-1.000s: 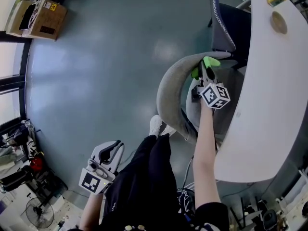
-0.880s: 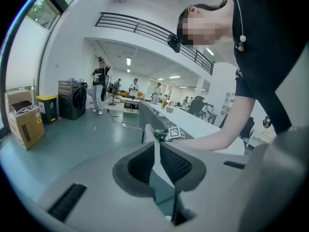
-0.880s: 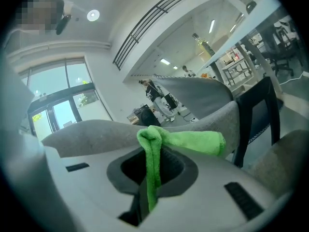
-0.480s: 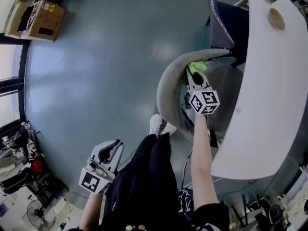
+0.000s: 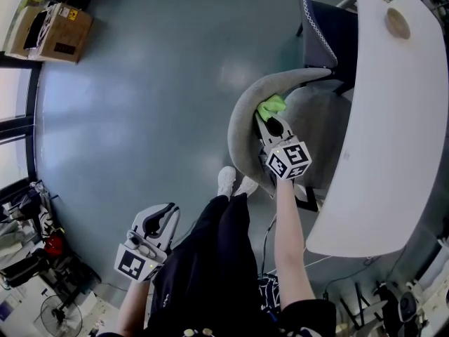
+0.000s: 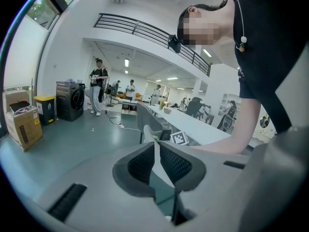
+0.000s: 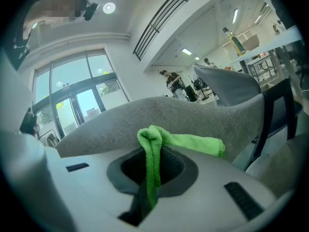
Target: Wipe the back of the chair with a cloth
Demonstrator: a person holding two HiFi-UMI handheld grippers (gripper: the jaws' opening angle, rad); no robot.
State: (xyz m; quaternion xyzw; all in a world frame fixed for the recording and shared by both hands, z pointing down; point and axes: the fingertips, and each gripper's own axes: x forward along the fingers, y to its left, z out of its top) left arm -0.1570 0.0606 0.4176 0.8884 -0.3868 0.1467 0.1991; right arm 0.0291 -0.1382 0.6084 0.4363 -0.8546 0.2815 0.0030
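Head view: your R gripper (image 5: 269, 120) clamped the green cloth (image 5: 271, 106), which lay just ahead of the tips, touching the chair back (image 5: 240, 128) at its top edge; back's curve ran toward you. L gripper (image 5: 163, 220) jaws together, empty, well apart.

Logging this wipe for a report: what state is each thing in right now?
Chair back: upright, touched near its top rim.
Green cloth: bunched, pressed against that rim.
Right claw: shut on the cloth.
Left claw: shut, empty, held low.
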